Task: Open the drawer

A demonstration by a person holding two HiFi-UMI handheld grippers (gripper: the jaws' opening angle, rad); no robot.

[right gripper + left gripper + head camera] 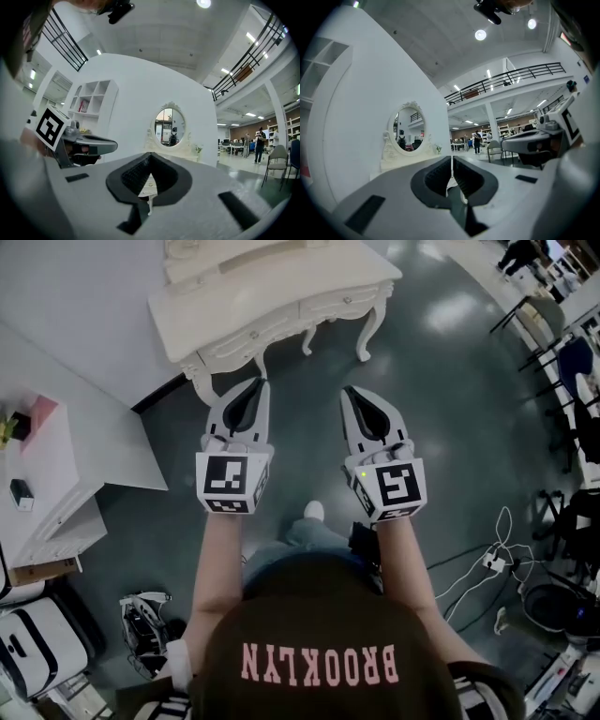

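A cream dressing table with carved legs stands against the white wall, straight ahead of me. Its drawer fronts face me and look closed. Both grippers are held level over the floor, a short way in front of the table and touching nothing. My left gripper is shut and empty, pointing at the table's left leg. My right gripper is also shut and empty, beside it. In the left gripper view the shut tips sit below the oval mirror. In the right gripper view a drawer front shows through the gap behind the tips.
A white shelf unit stands at the left, with bags on the floor below it. Cables and a power strip lie at the right, near chairs. People stand far off in the hall.
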